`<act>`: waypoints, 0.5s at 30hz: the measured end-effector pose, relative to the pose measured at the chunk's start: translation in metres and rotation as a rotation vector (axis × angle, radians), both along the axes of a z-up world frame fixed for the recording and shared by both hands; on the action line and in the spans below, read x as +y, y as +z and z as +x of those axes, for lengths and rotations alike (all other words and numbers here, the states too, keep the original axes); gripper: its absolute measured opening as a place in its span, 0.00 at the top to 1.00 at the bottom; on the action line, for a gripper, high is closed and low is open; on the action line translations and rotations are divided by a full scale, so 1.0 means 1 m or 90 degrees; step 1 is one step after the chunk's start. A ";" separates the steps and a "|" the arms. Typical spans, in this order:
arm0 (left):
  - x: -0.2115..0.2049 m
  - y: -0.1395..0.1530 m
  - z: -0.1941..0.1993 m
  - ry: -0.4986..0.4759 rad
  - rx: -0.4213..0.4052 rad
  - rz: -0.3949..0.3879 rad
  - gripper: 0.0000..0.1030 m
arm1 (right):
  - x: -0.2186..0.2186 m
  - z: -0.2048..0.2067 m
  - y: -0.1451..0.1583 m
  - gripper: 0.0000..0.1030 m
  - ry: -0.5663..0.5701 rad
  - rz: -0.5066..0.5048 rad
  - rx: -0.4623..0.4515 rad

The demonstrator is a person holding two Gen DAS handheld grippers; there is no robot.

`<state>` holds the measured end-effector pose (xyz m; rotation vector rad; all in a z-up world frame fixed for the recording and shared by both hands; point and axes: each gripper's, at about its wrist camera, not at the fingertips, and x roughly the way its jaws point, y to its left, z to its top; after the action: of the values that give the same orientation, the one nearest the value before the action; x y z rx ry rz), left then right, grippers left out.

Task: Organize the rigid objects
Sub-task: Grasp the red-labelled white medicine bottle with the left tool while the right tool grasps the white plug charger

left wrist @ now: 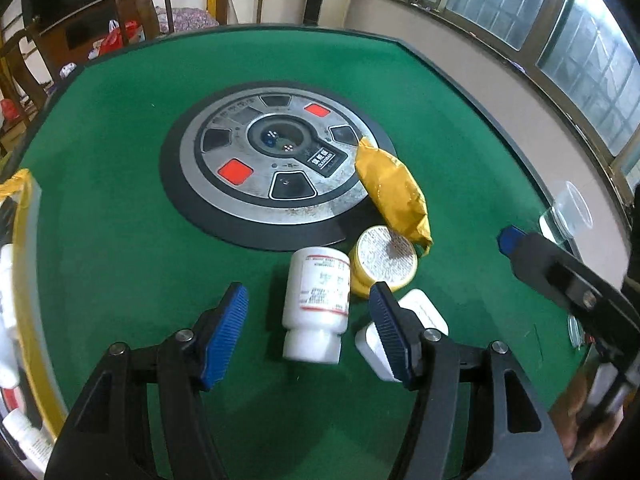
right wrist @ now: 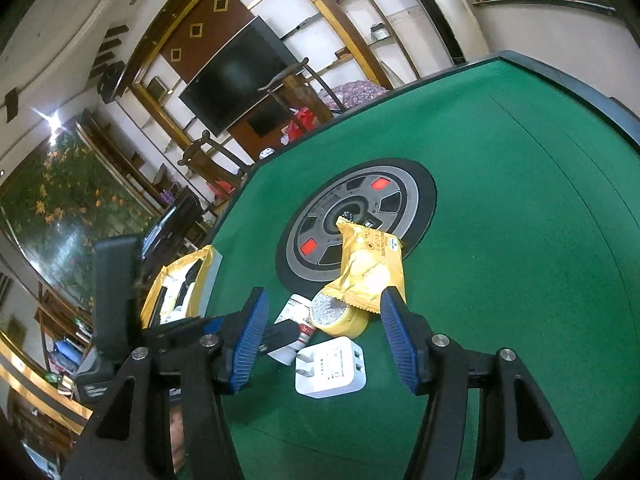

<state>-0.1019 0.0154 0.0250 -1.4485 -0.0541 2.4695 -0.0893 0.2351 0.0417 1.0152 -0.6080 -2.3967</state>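
Observation:
A white pill bottle (left wrist: 316,304) lies on its side on the green felt table (left wrist: 120,240), cap toward me. My left gripper (left wrist: 308,312) is open, its blue pads on either side of the bottle, not touching it. A yellow round tin (left wrist: 382,258) sits just behind, a yellow snack packet (left wrist: 394,192) beyond it, and a white USB charger (left wrist: 420,312) behind the right pad. In the right wrist view my right gripper (right wrist: 324,336) is open and empty over the charger (right wrist: 330,368), with the tin (right wrist: 340,316), packet (right wrist: 368,268) and bottle (right wrist: 294,312) ahead.
A box with yellow tape edges (left wrist: 20,280) holding white items stands at the table's left; it also shows in the right wrist view (right wrist: 180,284). The round mahjong control panel (left wrist: 276,168) fills the table centre. A clear plastic cup (left wrist: 568,208) stands at the right edge.

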 end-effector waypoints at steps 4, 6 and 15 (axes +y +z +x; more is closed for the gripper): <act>0.001 -0.012 -0.004 0.008 -0.011 0.008 0.40 | -0.001 0.000 -0.003 0.49 0.007 0.004 -0.007; -0.006 -0.014 -0.001 0.030 0.005 0.009 0.41 | -0.003 0.000 -0.003 0.49 0.008 0.008 -0.009; -0.061 -0.020 0.012 0.120 0.036 0.053 0.64 | -0.036 0.002 -0.018 0.44 0.058 0.106 -0.035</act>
<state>-0.0895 -0.0455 0.0053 -1.3971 -0.2919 2.6211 -0.0873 0.1992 0.0237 1.1551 -0.3769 -2.3770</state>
